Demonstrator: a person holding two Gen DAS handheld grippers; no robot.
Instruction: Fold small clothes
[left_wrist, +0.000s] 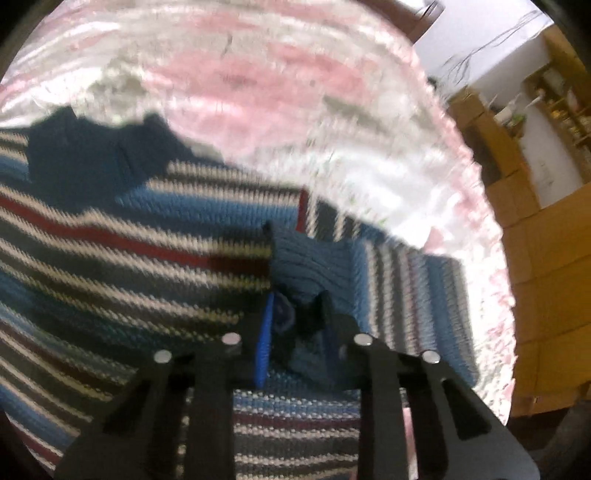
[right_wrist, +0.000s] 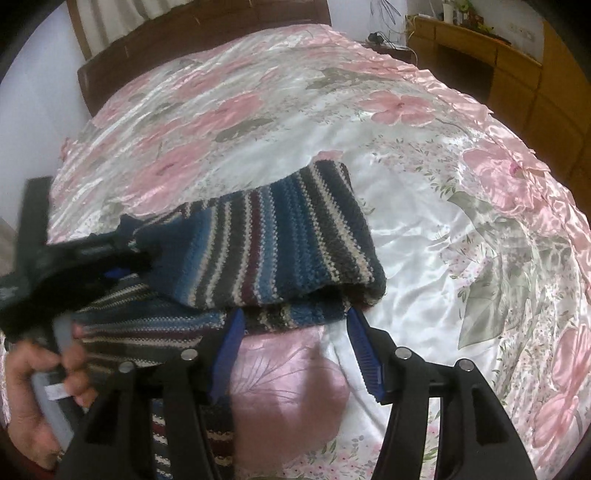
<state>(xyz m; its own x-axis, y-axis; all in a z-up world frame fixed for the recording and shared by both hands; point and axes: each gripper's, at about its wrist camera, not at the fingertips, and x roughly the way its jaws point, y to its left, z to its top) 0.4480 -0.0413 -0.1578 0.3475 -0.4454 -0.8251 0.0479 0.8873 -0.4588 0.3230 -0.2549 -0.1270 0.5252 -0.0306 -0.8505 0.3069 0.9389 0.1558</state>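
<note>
Floral satin bedspread (right_wrist: 424, 229) carries the striped knit sweater (right_wrist: 280, 240). Left gripper (left_wrist: 295, 321) pinches a folded sweater edge. Right gripper (right_wrist: 295, 332), fingers spread, sits just beside the sweater's near edge.

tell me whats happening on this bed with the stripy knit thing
A person is folding a small striped sweater on a floral bedspread, with a handheld gripper in each hand. The left gripper is shut on a sleeve end and carries it over the body. The right gripper is open at the sweater's near edge, holding nothing. The fold is only partly done.
</note>
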